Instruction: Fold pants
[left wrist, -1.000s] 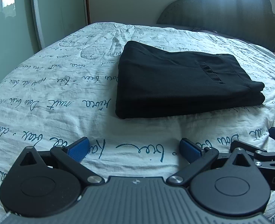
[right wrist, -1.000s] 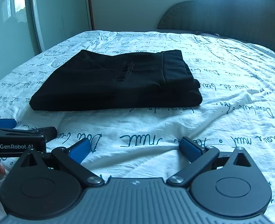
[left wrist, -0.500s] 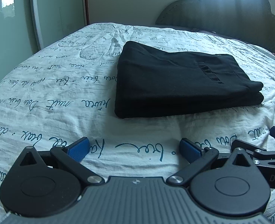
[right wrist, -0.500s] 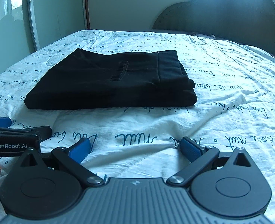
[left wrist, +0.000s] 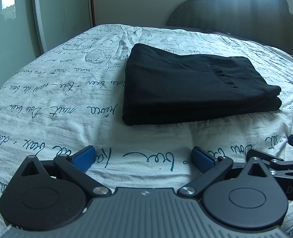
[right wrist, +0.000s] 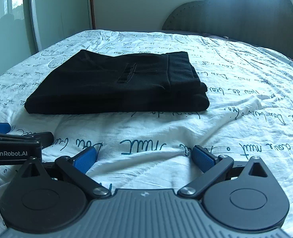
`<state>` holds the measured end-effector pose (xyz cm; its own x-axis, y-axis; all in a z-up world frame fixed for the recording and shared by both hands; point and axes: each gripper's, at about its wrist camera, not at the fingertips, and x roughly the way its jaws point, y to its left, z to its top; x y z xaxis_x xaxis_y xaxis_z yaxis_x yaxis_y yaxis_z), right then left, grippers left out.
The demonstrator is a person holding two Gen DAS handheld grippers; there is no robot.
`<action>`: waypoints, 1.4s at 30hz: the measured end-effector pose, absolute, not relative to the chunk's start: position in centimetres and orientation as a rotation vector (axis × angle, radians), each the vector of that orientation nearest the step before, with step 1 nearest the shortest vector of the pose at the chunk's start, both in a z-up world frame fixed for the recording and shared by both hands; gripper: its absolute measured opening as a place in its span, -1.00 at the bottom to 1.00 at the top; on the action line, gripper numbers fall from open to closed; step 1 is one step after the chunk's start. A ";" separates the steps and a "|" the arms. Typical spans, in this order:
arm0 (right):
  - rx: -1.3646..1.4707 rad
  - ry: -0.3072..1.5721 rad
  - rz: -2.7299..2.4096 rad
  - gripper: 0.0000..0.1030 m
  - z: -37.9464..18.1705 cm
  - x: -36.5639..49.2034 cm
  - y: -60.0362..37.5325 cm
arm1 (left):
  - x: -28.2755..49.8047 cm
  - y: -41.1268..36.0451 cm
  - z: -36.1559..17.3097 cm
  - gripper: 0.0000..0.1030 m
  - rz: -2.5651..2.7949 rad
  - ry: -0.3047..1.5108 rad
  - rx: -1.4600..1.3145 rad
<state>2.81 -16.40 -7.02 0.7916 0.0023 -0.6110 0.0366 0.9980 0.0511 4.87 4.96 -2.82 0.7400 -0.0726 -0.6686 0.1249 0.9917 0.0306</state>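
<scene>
Pants [left wrist: 190, 87] folded on bed [left wrist: 47, 99]; both hand-held grippers [left wrist: 143, 157] [right wrist: 144, 156] spread apart, empty.

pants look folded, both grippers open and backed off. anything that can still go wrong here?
Little, but two things:
1. The folded pants sit on a wrinkled bedsheet. A gripper dragging that loose fabric might shift or skew the stack.
2. The left gripper and right gripper hover close side by side, low over the sheet. They could bump each other, or an open finger could snag a sheet ridge.
</scene>
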 end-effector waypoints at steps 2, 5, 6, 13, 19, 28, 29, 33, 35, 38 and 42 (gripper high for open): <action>0.063 0.659 -0.017 1.00 -7.0 2.8 -16.5 | 4.9 5.0 -2.8 1.00 -0.109 0.729 0.075; 0.052 0.661 -0.020 1.00 -7.0 2.8 -16.3 | 4.9 5.0 -2.8 1.00 -0.109 0.729 0.075; 0.054 0.663 -0.020 1.00 -7.0 2.9 -16.3 | 4.9 5.0 -2.8 1.00 -0.109 0.729 0.076; 0.049 0.665 -0.022 1.00 -7.0 3.0 -16.1 | 4.8 5.1 -2.7 1.00 -0.106 0.726 0.078; 0.029 0.662 -0.014 1.00 -6.8 2.9 -16.2 | 4.7 5.6 -2.6 1.00 -0.085 0.719 0.054; 0.029 0.668 -0.012 1.00 -6.9 2.9 -16.1 | 4.9 5.5 -2.7 1.00 -0.082 0.732 0.058; 0.030 0.668 -0.012 1.00 -6.9 2.9 -16.1 | 4.9 5.5 -2.8 1.00 -0.082 0.732 0.056; 0.029 0.667 -0.011 1.00 -7.0 2.9 -16.2 | 4.9 5.5 -2.8 1.00 -0.083 0.733 0.056; 0.030 0.668 -0.011 1.00 -7.0 2.9 -16.2 | 4.9 5.5 -2.8 1.00 -0.083 0.733 0.056; 0.029 0.668 -0.011 1.00 -7.0 2.9 -16.2 | 4.9 5.4 -2.8 1.00 -0.082 0.733 0.057; 0.029 0.667 -0.011 1.00 -7.0 2.9 -16.2 | 4.9 5.4 -2.8 1.00 -0.083 0.733 0.056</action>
<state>2.93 -16.19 -6.98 0.7854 -0.0010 -0.6190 0.0197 0.9995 0.0234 4.88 5.43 -2.77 0.7399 -0.0562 -0.6704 0.0953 0.9952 0.0217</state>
